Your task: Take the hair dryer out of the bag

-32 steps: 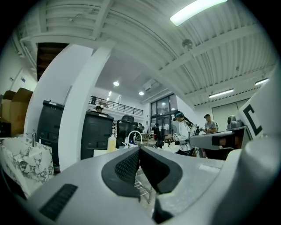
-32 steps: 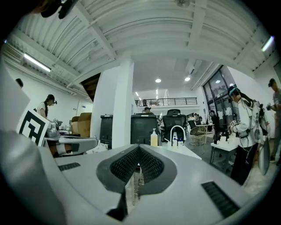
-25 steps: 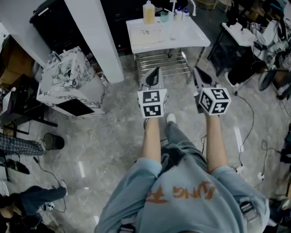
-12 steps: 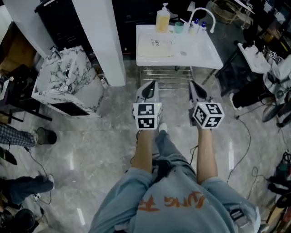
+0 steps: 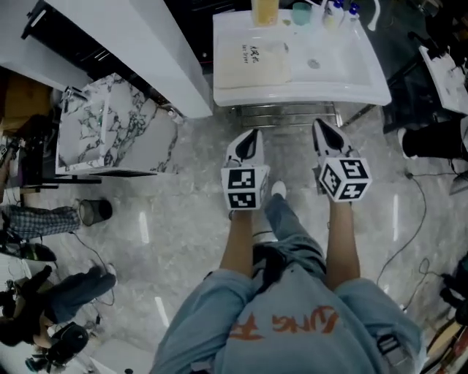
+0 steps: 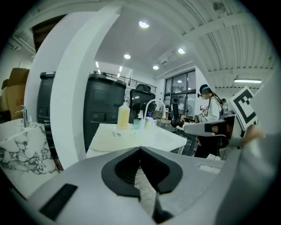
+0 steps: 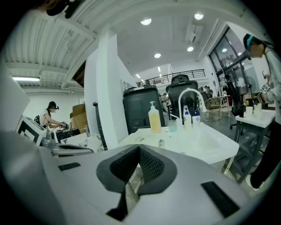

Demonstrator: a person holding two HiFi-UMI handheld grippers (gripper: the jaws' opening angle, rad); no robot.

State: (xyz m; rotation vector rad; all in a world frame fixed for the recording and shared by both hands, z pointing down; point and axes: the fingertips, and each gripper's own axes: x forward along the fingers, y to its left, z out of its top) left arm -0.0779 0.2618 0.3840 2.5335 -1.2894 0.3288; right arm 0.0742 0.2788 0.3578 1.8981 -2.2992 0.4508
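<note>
Head view, nearest the camera: a blue shirt [image 5: 292, 321] with orange print, and two bare forearms [image 5: 241, 245] reaching forward side by side over a grey marbled floor [image 5: 183, 212]. Each forearm ends in a marker cube [image 5: 245, 188].

- Left claw [image 5: 251, 139]: jaws together, nothing between them. The left gripper view shows the dark pads meeting at the tip.
- Right claw [image 5: 325, 130]: jaws together, nothing between them. The right gripper view shows the ribbed pads meeting at the tip.
- Both claws are held in the air above the floor, pointing toward the surface, apart from each other and touching nothing.

A white shoe [image 5: 278, 190] shows on the floor between the two forearms.

Just beyond the claw tips, a wire rack [image 5: 281, 113] sits under a white surface [image 5: 369, 88]. The claws are near its front edge but short of it.

On the surface:
- Left part: a flat cream bag [image 5: 252, 62] with small dark print, lying ahead of the left claw.
- Right part: a shallow basin with a drain [image 5: 313, 63], ahead of the right claw.
- Far edge: a yellow soap bottle [image 5: 265, 9], a teal cup [image 5: 300, 11], two small bottles [image 5: 335, 9] with blue caps, and a white arched faucet [image 5: 376, 11].

The hair dryer cannot be made out in any view.

Left of the surface stand a white pillar [image 5: 153, 51] and a marble-patterned cabinet [image 5: 110, 135].
</note>
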